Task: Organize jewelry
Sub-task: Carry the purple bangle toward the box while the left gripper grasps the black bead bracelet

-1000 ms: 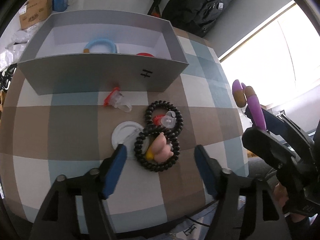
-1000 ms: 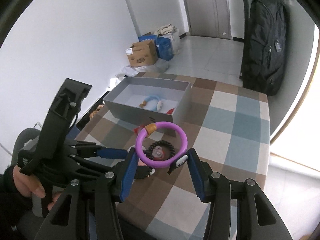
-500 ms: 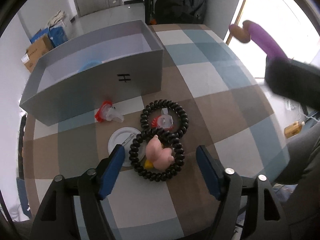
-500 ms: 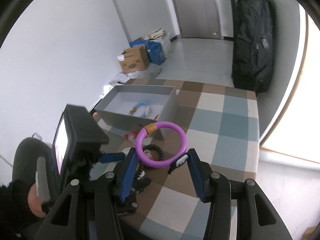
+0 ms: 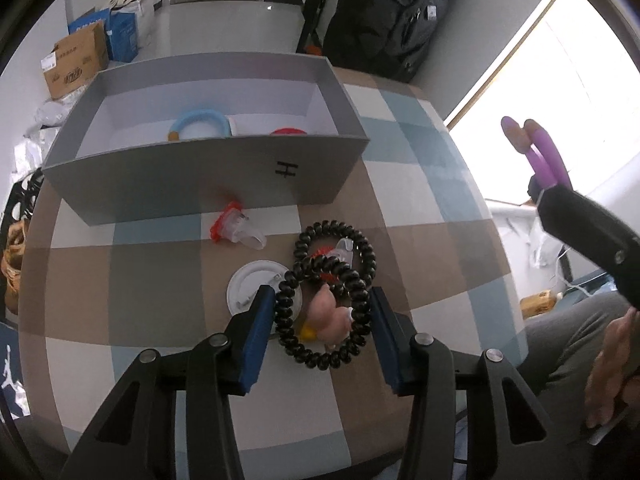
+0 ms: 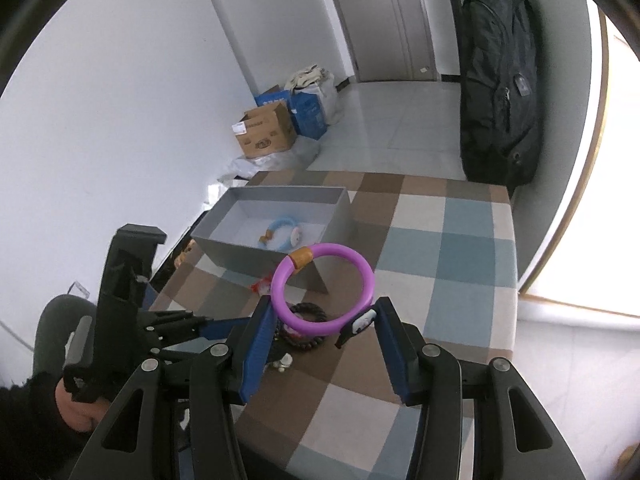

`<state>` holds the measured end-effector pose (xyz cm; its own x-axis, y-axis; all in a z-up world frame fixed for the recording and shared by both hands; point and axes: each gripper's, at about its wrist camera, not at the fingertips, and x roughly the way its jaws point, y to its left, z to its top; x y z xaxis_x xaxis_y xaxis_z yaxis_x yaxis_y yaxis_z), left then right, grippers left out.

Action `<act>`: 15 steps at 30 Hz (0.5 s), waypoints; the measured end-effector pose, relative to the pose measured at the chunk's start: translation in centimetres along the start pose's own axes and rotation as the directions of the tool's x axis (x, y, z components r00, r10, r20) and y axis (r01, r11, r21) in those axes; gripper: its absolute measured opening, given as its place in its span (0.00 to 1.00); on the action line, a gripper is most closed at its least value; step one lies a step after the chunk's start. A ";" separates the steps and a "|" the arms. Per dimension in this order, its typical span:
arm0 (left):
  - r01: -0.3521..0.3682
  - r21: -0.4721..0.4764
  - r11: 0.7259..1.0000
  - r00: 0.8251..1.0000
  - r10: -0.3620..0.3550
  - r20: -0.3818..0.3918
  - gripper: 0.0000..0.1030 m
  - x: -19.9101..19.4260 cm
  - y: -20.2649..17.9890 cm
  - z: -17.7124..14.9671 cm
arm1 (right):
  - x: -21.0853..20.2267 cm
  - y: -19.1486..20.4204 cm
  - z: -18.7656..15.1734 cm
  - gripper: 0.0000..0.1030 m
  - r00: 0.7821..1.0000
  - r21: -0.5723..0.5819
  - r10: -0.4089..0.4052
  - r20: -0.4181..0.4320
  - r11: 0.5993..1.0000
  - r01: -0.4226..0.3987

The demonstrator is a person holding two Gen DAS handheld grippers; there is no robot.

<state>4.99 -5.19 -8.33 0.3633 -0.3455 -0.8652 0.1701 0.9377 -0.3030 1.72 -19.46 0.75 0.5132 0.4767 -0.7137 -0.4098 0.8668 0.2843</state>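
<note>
Checked cloth covers the table point(image 5: 420, 184), and the grey box point(image 5: 208, 176) stands open toward its far-left edge, holding a blue ring point(image 5: 200, 122), something red beside it and a white piece between them. Near the table's front edge lies the black coil bracelet point(image 5: 320, 316), looped in a figure of eight, with a pink charm point(image 5: 330, 316) inside its near loop and a red and clear clip inside the far one. Touching its left side is a white round disc point(image 5: 252, 284); a second red and clear clip point(image 5: 236, 230) lies between the coil and the box's front wall.

Over the near loop, the left gripper point(image 5: 322, 312) is closing, its blue pads just outside the coil on both sides and seemingly not yet pressing it. Held above the table, the right gripper point(image 6: 324, 320) is clamped on the purple bangle point(image 6: 322, 288), which stands upright between its pads with an orange band at the top and a small dark tag point(image 6: 356, 326) at the right pad.
</note>
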 end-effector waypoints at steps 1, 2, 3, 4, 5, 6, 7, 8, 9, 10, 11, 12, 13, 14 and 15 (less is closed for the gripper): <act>0.006 -0.006 1.000 1.000 -0.006 0.003 0.40 -0.3 0.3 -0.1 | 0.1 0.1 0.1 0.48 1.000 -0.002 0.000 -0.001 1.000 0.000; 0.015 -0.012 1.000 1.000 -0.015 0.006 0.40 -0.4 0.1 -0.2 | 0.3 0.2 0.2 0.48 1.000 -0.003 0.000 -0.002 1.000 0.000; 0.028 -0.017 0.999 1.000 -0.028 0.009 0.40 -0.7 0.1 -0.3 | 0.4 0.2 0.2 0.48 1.000 -0.003 0.000 -0.003 1.000 0.000; 0.037 -0.023 0.999 0.999 -0.036 0.014 0.40 -1.1 0.1 -0.3 | 0.6 0.3 0.4 0.48 1.000 -0.001 0.001 -0.003 1.000 -0.001; 0.042 -0.027 0.999 0.999 -0.042 0.020 0.40 -1.4 0.2 -0.3 | 0.7 0.3 0.4 0.48 1.000 -0.001 0.002 -0.004 1.000 -0.002; 0.052 -0.031 0.998 0.998 -0.051 0.029 0.40 -1.7 0.3 -0.2 | 0.8 0.4 0.6 0.48 1.000 0.000 0.004 -0.005 1.000 -0.004; 0.060 -0.036 0.998 0.998 -0.059 0.037 0.40 -1.9 0.4 -0.1 | 0.9 0.5 0.6 0.48 1.000 0.001 0.005 -0.005 1.000 -0.005; 0.070 -0.042 0.997 0.997 -0.068 0.048 0.40 -2.3 0.5 0.1 | 1.0 0.6 0.8 0.48 1.000 0.000 0.007 -0.004 1.000 -0.007; 0.077 -0.047 0.996 0.996 -0.074 0.057 0.40 -2.5 0.5 0.3 | 1.1 0.7 0.9 0.48 1.000 -0.001 0.008 -0.003 1.000 -0.008; 0.087 -0.055 0.995 0.994 -0.083 0.073 0.40 -3.0 0.7 0.5 | 1.3 0.9 1.1 0.48 1.000 -0.004 0.010 -0.003 1.000 -0.010; 0.094 -0.061 0.994 0.992 -0.089 0.085 0.40 -3.3 0.9 0.6 | 1.4 1.0 1.2 0.48 1.000 -0.006 0.010 -0.002 1.000 -0.010; 0.101 -0.067 0.993 0.991 -0.094 0.098 0.40 -3.5 1.1 0.9 | 1.5 1.1 1.3 0.48 1.000 -0.007 0.011 -0.001 1.000 -0.011; 0.112 -0.075 0.991 0.988 -0.103 0.115 0.40 -4.1 1.4 1.2 | 1.7 1.3 1.5 0.48 1.000 -0.010 0.012 -0.001 1.000 -0.012; 0.119 -0.081 0.990 0.986 -0.108 0.126 0.40 -4.4 1.6 1.5 | 1.9 1.4 1.6 0.48 1.000 -0.010 0.012 -0.001 1.000 -0.012; 0.123 -0.085 0.989 0.985 -0.111 0.134 0.40 -4.6 1.8 1.8 | 2.1 1.5 1.8 0.48 1.000 -0.010 0.014 -0.001 1.000 -0.014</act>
<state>5.29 -2.01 -4.16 0.4621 -0.4489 -0.7648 0.1348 0.8880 -0.4397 3.51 -16.88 0.85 0.5068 0.4883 -0.7104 -0.4242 0.8587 0.2876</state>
